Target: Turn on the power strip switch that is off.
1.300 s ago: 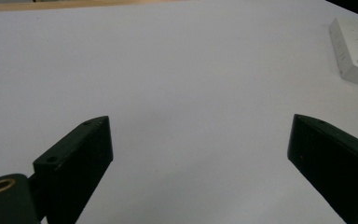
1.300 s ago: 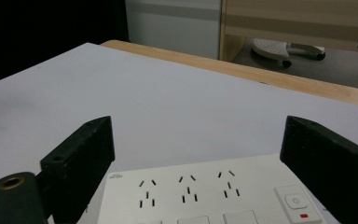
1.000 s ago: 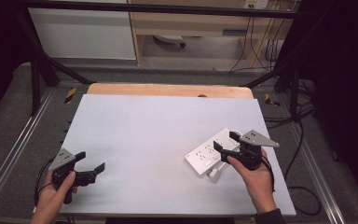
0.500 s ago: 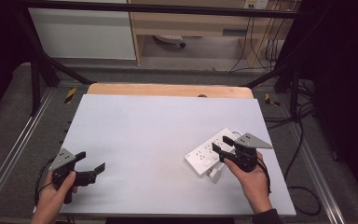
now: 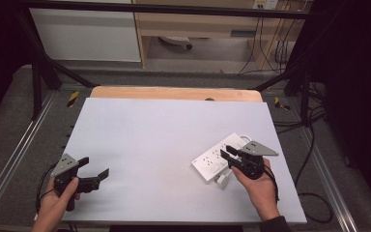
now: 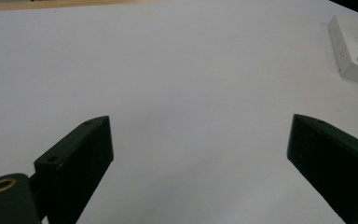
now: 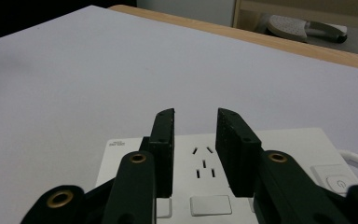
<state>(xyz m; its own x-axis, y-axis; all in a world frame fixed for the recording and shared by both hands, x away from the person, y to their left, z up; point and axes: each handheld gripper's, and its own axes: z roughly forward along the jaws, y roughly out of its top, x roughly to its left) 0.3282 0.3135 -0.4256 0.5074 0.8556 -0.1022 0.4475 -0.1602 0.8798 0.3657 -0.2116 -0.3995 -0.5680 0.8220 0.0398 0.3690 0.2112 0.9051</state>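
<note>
One power strip (image 5: 218, 157), white, lying flat on the right side of the table, angled. In my right gripper view it shows socket slots, a small rectangular button and a round switch (image 7: 334, 180) at its right end. One white plug (image 5: 222, 181) sits just beside its near edge; a white cord loops off its far end.

My right gripper (image 5: 228, 152) is over the strip, jaws narrowed to a small gap with nothing between them, only socket face visible through the gap. Can't tell if the tips touch the strip. My right hand (image 5: 257, 186) holds it from the near side.

My left gripper (image 5: 95, 167) is well apart, at the near-left corner of the table, jaws spread wide, empty, pointing across bare surface. Strip corner shows far right in its view (image 6: 354, 49). Left hand (image 5: 58, 205) grips it from below.

So: two grippers, one strip, one plug.

Surface: white matte table (image 5: 164, 135), wooden strip (image 5: 174, 93) along the far edge. Metal rails run down both sides. Grey carpet around, black frame legs, cables on the floor at right, a white cabinet (image 5: 84, 34) and wooden shelf (image 5: 198, 24) at the back.
</note>
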